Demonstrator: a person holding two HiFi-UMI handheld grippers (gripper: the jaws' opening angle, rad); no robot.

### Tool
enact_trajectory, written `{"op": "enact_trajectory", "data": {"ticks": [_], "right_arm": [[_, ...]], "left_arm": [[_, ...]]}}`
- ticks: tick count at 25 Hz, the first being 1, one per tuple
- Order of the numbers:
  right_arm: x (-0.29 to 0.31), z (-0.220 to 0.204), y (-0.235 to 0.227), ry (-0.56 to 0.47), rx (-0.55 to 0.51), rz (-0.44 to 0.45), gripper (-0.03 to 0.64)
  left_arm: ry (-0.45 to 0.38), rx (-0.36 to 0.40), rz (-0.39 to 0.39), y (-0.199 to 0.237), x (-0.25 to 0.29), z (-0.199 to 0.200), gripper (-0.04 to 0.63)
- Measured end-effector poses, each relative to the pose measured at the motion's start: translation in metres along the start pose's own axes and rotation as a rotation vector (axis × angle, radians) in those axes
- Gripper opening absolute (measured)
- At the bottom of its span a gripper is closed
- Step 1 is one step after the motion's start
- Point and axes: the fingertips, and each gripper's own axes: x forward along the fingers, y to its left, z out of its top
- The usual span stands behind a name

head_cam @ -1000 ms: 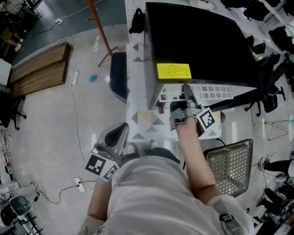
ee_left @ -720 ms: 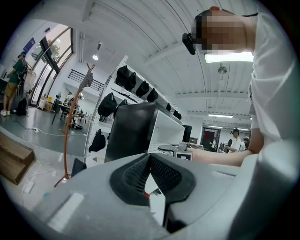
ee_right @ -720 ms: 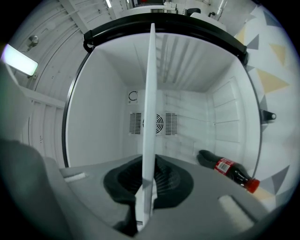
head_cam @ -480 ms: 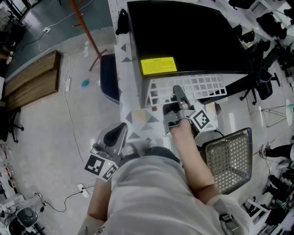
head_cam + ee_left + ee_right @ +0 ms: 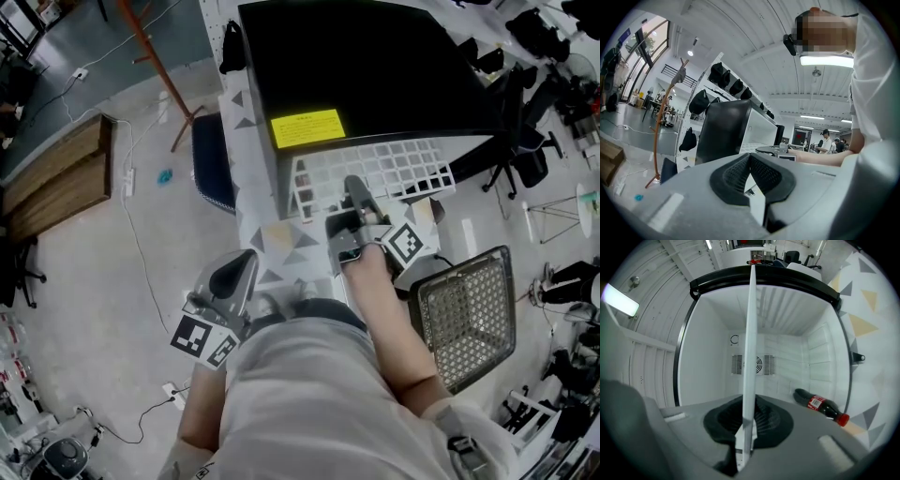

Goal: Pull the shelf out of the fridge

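White grid shelf (image 5: pixel 394 169) projected partway out of the open front of the black box-shaped fridge (image 5: pixel 375 66). Its front edge was clamped between the jaws of the right claw (image 5: pixel 354 187). In the right gripper view the shelf appeared edge-on, running from the pads into the white interior. A dark cola bottle with a red cap (image 5: pixel 820 406) lay on its side inside the fridge. The fridge stood on a white counter with triangle patterns (image 5: pixel 272 244). The left claw (image 5: pixel 242 267) was held near the person's torso, apart from the fridge, its jaws closed together on nothing.
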Motion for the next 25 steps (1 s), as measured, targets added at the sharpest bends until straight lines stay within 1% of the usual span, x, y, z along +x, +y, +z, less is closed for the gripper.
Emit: {"op": "enact_trajectory", "data": {"ticks": [11,25], "right_arm": [[-0.017,-0.002,0.001,-0.005,0.006,0.0,0.029],[-0.03,-0.004,0.001,-0.009,0.007,-0.003,0.029]], "left_arm": [[0.001,0.003,-0.034,-0.01,-0.003,-0.001,0.008],[0.003,0.005,-0.056,-0.016,-0.009,-0.004,0.008]]}}
